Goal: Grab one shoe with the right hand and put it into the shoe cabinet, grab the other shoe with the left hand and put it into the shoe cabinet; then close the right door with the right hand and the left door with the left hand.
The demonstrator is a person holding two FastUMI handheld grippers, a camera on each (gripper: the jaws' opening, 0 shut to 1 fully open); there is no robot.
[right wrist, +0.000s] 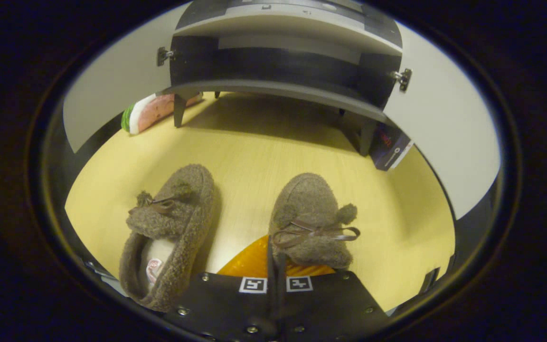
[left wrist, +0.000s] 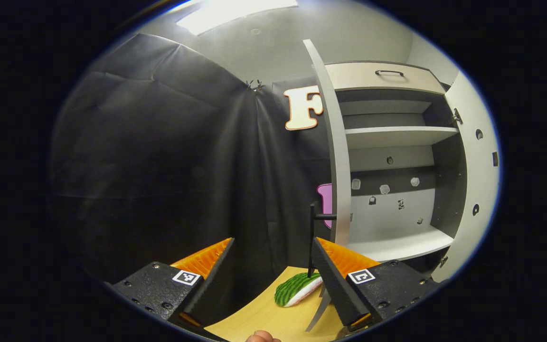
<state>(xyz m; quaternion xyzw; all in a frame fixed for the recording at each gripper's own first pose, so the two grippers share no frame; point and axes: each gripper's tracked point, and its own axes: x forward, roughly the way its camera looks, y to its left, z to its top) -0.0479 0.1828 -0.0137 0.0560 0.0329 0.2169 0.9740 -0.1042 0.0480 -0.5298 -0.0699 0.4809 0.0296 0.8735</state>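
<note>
Surface: pale wood-grain floor [right wrist: 254, 142], smooth and matt, running under the shoe cabinet.
Room: booth with a black cloth wall [left wrist: 159, 152], a pale ceiling and a bright ceiling light panel [left wrist: 235, 14].
Shoe cabinet [left wrist: 397, 137]: pale panels with a dark interior, standing on short dark legs; a drawer with a dark handle at the top and open shelves below, seen in the left gripper view.
Left door [left wrist: 337, 156]: swung open, seen edge-on in the left gripper view.
Right door [left wrist: 475, 175]: swung open, its inner face showing hinges and holes.
Left gripper [left wrist: 273, 266]: fingers spread wide, nothing between them, raised above the floor and pointed at the cloth wall beside the cabinet.
Right gripper [right wrist: 273, 256]: fingers drawn together, the gap a thin line; the heel rim of the right shoe sits right at the tips, but whether both fingers press on it cannot be told.
Right shoe [right wrist: 314, 218]: brown fleecy slipper with a thin bow and pompoms, on the floor in front of the cabinet, toe toward it.
Left shoe [right wrist: 169, 232]: matching slipper with a pale lining, just beside the first, not touching it.
Watermelon-slice toy [right wrist: 147, 111]: lying on the floor by the cabinet's left front leg.
Dark card [right wrist: 390, 145]: leaning near the cabinet's right front leg.
</note>
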